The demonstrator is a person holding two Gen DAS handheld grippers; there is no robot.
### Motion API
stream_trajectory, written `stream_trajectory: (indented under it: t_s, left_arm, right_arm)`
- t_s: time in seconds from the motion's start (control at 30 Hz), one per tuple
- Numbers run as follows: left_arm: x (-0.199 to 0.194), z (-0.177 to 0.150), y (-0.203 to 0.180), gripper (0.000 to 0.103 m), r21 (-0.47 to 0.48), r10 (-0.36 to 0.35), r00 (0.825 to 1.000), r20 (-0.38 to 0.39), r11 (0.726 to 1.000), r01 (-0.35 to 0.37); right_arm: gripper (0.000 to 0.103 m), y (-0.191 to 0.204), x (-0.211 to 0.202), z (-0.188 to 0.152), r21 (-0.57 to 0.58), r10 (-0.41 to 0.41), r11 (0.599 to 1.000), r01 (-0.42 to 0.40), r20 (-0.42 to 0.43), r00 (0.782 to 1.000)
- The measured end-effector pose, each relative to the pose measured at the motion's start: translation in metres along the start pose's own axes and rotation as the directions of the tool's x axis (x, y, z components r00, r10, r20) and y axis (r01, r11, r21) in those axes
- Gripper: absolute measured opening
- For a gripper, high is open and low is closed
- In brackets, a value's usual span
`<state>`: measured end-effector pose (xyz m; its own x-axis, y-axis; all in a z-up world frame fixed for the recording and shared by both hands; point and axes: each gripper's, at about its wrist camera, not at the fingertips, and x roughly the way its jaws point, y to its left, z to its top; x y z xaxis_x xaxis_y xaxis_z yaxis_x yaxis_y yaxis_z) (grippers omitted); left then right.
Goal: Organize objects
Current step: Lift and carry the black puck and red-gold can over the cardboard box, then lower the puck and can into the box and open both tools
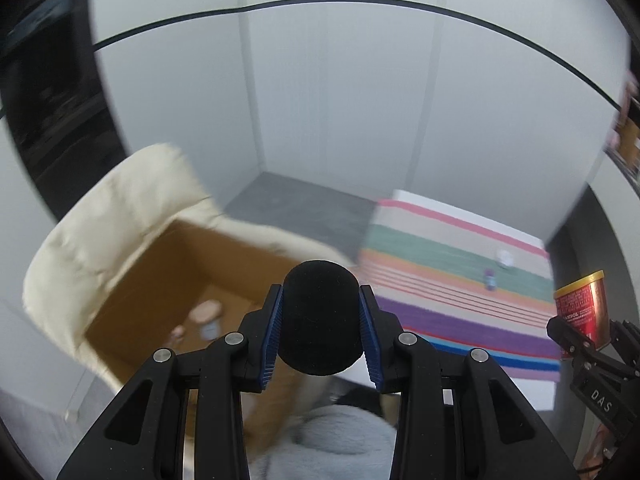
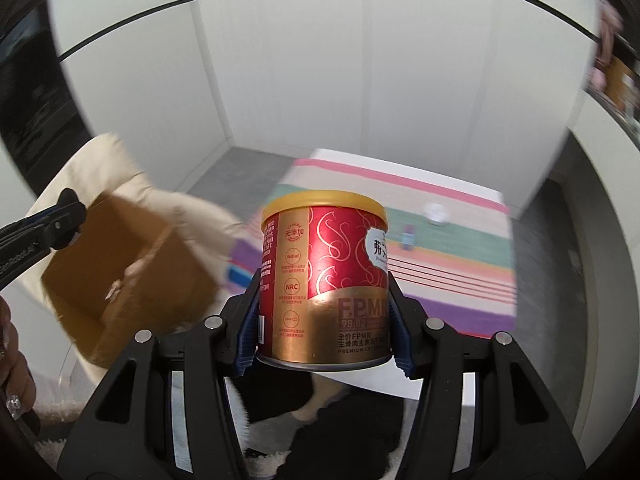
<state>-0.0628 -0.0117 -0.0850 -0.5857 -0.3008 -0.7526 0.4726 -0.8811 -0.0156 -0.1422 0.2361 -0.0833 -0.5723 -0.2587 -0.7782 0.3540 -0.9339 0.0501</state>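
My left gripper [image 1: 321, 320] is shut on a black foam cylinder [image 1: 320, 316] and holds it in the air above the near right corner of an open cardboard box [image 1: 160, 276]. The box holds a few small bottles [image 1: 206, 318]. My right gripper [image 2: 324, 320] is shut on a red and gold can [image 2: 326, 280] with a yellow lid, held upright in the air. The can also shows in the left wrist view [image 1: 582, 312] at the far right. The box also shows in the right wrist view [image 2: 120, 280] at the left.
A cream cushion [image 1: 100, 216] wraps the box's far side. A striped cloth [image 1: 452, 280] covers a white table [image 1: 532, 392] to the right, with a small purple bottle [image 1: 490, 279] and a white object [image 1: 505, 258] on it. Grey and dark fabric [image 1: 340, 440] lies below the grippers.
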Motion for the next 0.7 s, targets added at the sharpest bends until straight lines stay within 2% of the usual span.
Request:
stream_trajectory:
  t_s: [0.13, 0.23, 0.37, 0.47, 0.7]
  left_arm:
    - [0.008, -0.004, 0.053, 0.037, -0.059, 0.161, 0.987, 0.008, 0.985, -0.160]
    - [0.019, -0.009, 0.095, 0.037, -0.126, 0.206, 0.978, -0.021, 0.970, -0.207]
    - [0.036, -0.013, 0.132, 0.037, -0.180, 0.231, 0.971, -0.060, 0.954, -0.238]
    - [0.046, -0.015, 0.149, 0.037, -0.211, 0.237, 0.968, -0.081, 0.945, -0.249]
    - [0.053, -0.020, 0.165, 0.039, -0.237, 0.236, 0.970, -0.056, 0.941, -0.243]
  right_arm:
    - [0.056, 0.070, 0.022, 0.014, -0.115, 0.088, 0.989, -0.090, -0.028, 0.996]
    - [0.056, 0.117, 0.038, 0.019, -0.185, 0.133, 0.973, -0.141, -0.050, 0.990]
    - [0.056, 0.185, 0.062, 0.022, -0.283, 0.178, 0.938, -0.198, -0.097, 0.979]
    - [0.056, 0.218, 0.078, 0.019, -0.326, 0.195, 0.917, -0.229, -0.133, 0.972]
    - [0.056, 0.262, 0.092, 0.012, -0.377, 0.199, 0.892, -0.248, -0.164, 0.966]
